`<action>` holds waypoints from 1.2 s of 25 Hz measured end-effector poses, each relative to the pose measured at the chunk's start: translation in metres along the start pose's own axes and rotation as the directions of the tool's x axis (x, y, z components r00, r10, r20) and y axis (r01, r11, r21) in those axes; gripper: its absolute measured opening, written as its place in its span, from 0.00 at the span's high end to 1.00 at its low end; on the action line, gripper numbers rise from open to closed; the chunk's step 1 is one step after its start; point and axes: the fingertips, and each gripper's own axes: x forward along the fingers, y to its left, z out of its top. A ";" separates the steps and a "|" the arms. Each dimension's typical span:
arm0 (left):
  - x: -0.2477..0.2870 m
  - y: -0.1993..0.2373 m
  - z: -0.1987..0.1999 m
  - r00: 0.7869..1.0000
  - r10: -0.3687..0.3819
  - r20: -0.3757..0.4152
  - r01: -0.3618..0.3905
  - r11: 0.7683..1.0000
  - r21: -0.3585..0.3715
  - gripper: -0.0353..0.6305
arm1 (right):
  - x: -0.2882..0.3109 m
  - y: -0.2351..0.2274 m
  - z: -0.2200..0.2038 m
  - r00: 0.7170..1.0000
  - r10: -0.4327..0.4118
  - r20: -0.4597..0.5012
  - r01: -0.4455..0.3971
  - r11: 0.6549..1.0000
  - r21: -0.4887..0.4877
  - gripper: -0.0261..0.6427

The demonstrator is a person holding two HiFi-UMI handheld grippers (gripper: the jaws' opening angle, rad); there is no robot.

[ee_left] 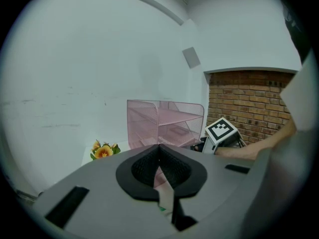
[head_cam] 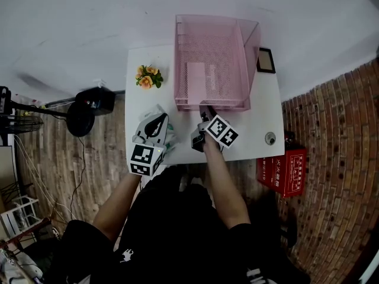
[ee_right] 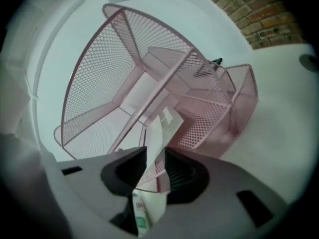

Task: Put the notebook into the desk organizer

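Observation:
The pink mesh desk organizer [head_cam: 237,40] stands at the back of the white table [head_cam: 260,105]; it also shows in the left gripper view [ee_left: 149,121] and fills the right gripper view [ee_right: 99,83]. My right gripper [head_cam: 204,112] is at the organizer's front edge. Its jaws [ee_right: 155,156] stand apart, and a thin pale notebook [ee_right: 160,131] sits edge-on between them, reaching toward the lower tier. The right pad is clear of it. My left gripper [head_cam: 159,120] hovers over the table's front left; its jaws [ee_left: 159,151] meet at the tips with nothing between them.
Orange flowers [head_cam: 148,77] sit left of the organizer. A small dark picture frame [head_cam: 265,60] is at the back right, and a round object [head_cam: 270,138] lies near the table's right front. A red box [head_cam: 283,170] stands on the floor to the right.

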 end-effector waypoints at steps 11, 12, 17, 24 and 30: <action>-0.008 -0.009 -0.002 1.000 0.016 0.003 -0.016 1.000 0.004 0.94 | -0.004 0.008 -0.012 0.990 -0.088 -0.110 0.035 0.910 -0.414 0.69; -0.009 -0.009 -0.002 1.000 0.021 0.006 -0.021 1.000 0.002 0.94 | -0.006 0.008 -0.013 0.990 -0.085 -0.114 0.031 0.911 -0.412 0.69; -0.019 -0.017 0.004 0.999 0.036 0.028 -0.036 0.999 0.011 0.94 | -0.028 0.014 -0.011 0.994 -0.023 -0.102 -0.022 0.904 -0.427 0.70; -0.042 -0.045 0.012 0.996 0.065 0.066 -0.066 0.998 0.005 0.94 | -0.088 0.029 -0.003 0.994 0.051 -0.097 -0.093 0.863 -0.497 0.95; -0.075 -0.081 0.015 0.989 0.108 0.101 -0.110 0.994 0.012 0.94 | -0.158 0.043 0.009 0.984 0.143 -0.108 -0.179 0.811 -0.557 0.96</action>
